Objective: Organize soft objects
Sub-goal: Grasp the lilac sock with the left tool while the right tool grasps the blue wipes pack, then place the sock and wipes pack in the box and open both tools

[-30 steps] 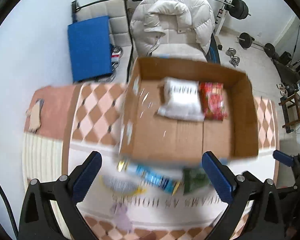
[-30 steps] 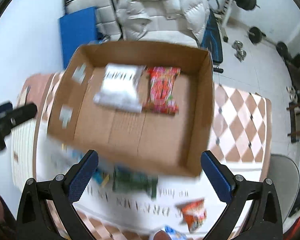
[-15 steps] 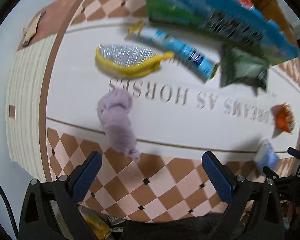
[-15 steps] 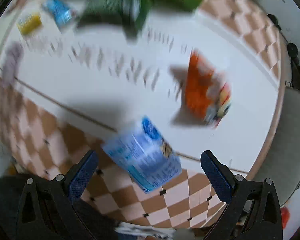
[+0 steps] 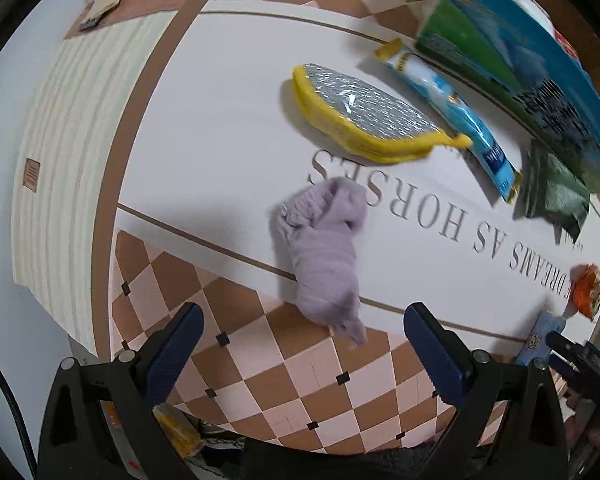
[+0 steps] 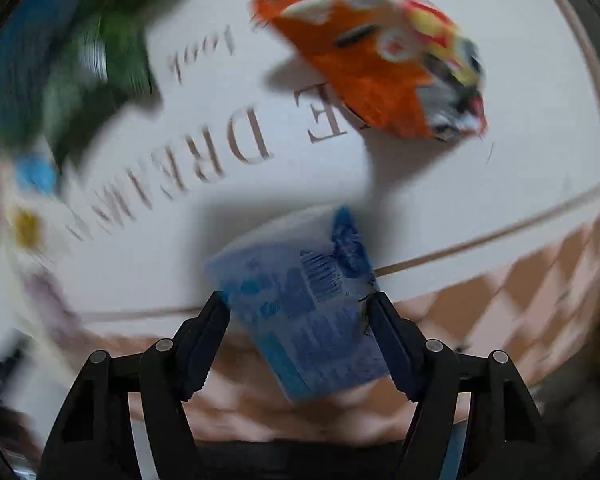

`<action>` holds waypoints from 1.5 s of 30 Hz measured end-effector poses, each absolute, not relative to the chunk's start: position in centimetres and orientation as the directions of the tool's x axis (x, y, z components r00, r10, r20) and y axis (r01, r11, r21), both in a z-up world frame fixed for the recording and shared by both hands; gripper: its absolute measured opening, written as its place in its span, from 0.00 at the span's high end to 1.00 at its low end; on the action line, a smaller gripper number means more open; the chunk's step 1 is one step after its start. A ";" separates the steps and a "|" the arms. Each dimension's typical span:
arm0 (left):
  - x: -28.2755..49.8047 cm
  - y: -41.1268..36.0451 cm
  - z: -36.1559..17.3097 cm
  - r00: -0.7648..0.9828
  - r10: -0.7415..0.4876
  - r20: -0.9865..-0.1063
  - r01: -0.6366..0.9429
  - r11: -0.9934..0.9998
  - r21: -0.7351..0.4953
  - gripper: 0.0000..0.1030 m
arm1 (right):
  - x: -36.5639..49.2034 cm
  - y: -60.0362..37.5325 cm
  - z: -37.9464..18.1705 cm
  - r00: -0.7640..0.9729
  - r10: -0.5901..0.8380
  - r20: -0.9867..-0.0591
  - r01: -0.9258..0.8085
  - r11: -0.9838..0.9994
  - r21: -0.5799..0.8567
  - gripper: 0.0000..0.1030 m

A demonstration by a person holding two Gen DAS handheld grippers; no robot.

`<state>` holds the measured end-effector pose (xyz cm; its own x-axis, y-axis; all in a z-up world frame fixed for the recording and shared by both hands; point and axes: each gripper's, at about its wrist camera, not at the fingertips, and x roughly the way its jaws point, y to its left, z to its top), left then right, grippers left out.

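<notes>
Both of our grippers have dropped closer to the mat since half a second ago, and the blue printed soft packet [image 6: 300, 312] that lay ahead of the right fingers now sits between them. Our right gripper [image 6: 300, 320] has its jaws narrowed around that packet, each pad at or nearly at a side; blur hides whether they truly pinch it. The packet's long axis runs away from the fingers, toward the crinkled orange snack bag [image 6: 376, 68] beyond.

Our left gripper [image 5: 300, 336] is spread wide and holds nothing. Straight ahead of its fingers, just beyond the tips, lies the lilac knitted sock [image 5: 326, 248], limp and bunched, its length pointing away from us. Farther ahead rests a yellow-edged silver foil pouch [image 5: 364, 112]. We judge the left hand nearer the sock.
</notes>
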<state>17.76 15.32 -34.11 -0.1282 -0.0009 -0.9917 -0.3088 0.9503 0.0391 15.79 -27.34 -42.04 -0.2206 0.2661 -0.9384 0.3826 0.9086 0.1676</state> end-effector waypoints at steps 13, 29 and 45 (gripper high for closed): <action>20.1 14.7 -41.6 -0.288 -0.052 -0.956 -0.247 0.969 0.022 0.00 | 15.0 -27.3 -40.6 -0.263 0.201 -0.944 0.162 0.973 0.162 0.10; 18.1 10.5 -40.5 -0.242 0.007 -0.970 -0.189 0.980 0.054 0.64 | 17.2 -25.4 -43.8 -0.286 0.110 -0.952 0.140 0.987 0.072 0.45; 29.3 0.3 -20.4 0.071 -0.178 -0.982 0.052 0.983 -0.174 0.65 | 25.5 -21.2 -24.0 -0.001 0.347 -0.938 0.051 0.937 0.347 0.59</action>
<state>29.31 0.35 -20.42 0.0706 -0.1777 -0.9815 0.0523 0.9833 -0.1743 25.54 -21.24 -24.01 -0.0005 0.3471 -0.9378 0.0514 0.9366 0.3466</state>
